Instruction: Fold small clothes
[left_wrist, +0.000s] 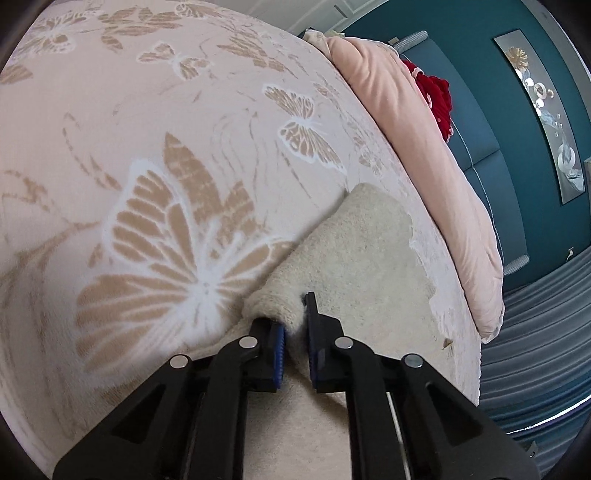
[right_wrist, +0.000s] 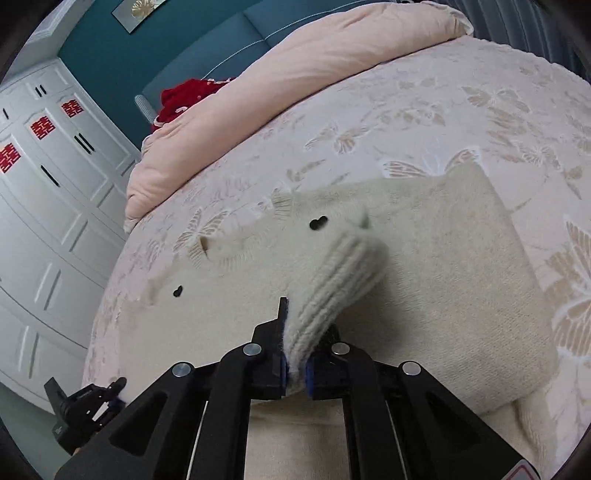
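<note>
A small cream knitted sweater (right_wrist: 424, 258) lies flat on the pink butterfly-patterned bedspread (right_wrist: 406, 110). My right gripper (right_wrist: 295, 363) is shut on the sweater's ribbed cuff (right_wrist: 343, 273) and holds it lifted over the sweater's body. My left gripper (left_wrist: 293, 332) is shut on a bunched edge of the same sweater (left_wrist: 362, 251), low against the bedspread (left_wrist: 110, 147). The left gripper also shows at the lower left of the right wrist view (right_wrist: 85, 406), at the sweater's left edge.
A folded pink duvet (right_wrist: 295, 74) lies along the head of the bed, with a red garment (right_wrist: 181, 98) behind it. A teal headboard and wall stand beyond. A white wardrobe (right_wrist: 48, 184) stands beside the bed. Grey curtains (left_wrist: 535, 332) hang past the bed's edge.
</note>
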